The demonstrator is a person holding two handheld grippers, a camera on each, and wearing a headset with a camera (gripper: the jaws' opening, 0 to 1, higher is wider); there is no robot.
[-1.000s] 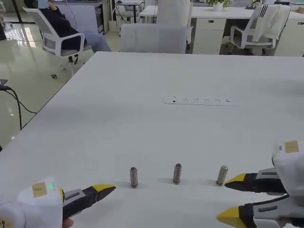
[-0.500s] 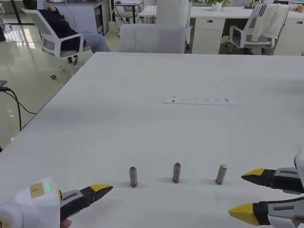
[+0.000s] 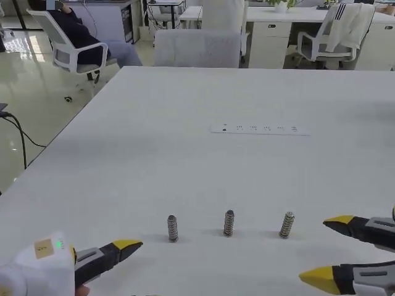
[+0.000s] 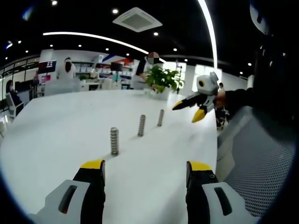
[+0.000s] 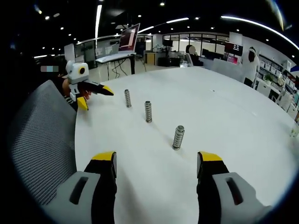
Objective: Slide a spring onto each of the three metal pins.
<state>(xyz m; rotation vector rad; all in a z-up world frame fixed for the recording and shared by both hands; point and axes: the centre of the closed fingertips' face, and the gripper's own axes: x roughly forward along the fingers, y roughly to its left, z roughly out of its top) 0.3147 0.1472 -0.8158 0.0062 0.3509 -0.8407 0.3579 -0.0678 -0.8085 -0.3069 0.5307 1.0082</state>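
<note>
**Two grippers, three upright springs, one white table**

**Grippers, count 2.**
- The left gripper [image 4: 146, 165] has yellow-tipped black jaws spread wide with nothing between them. It is held over the near part of the table.
- The right gripper [image 5: 157, 157] has the same build. Its jaws are likewise parted and empty, and it is held over the near right of the table.

**Springs, count 3.**
- The left spring [image 3: 172, 228], middle spring [image 3: 229, 223] and right spring [image 3: 287, 225] stand in one evenly spaced row across the near part of the table.
- The row lies between the two grippers and touches neither.
- Each spring is a short grey metal coil standing on end.
- The right spring leans slightly, while the other two stand straight.
- The pin inside each coil is too small to tell apart from the coil itself.
- In the right gripper view, the nearest spring stands just ahead of the jaws.
- In the left gripper view, the nearest spring stands ahead of the left jaw.

**Table [image 3: 185, 123], count 1.** It is white with a plain top.

**Power strip [image 3: 259, 129], count 1.** It is white, lies flat, and sits well beyond the row of springs.

**Office chairs, at least 3, beyond the far edge.**
- A grey chair [image 3: 197, 49] stands at the table.
- A white chair [image 3: 65, 52] on the left holds a seated person.
- Another chair on the right has a white jacket [image 3: 349, 21] draped over it.
</note>
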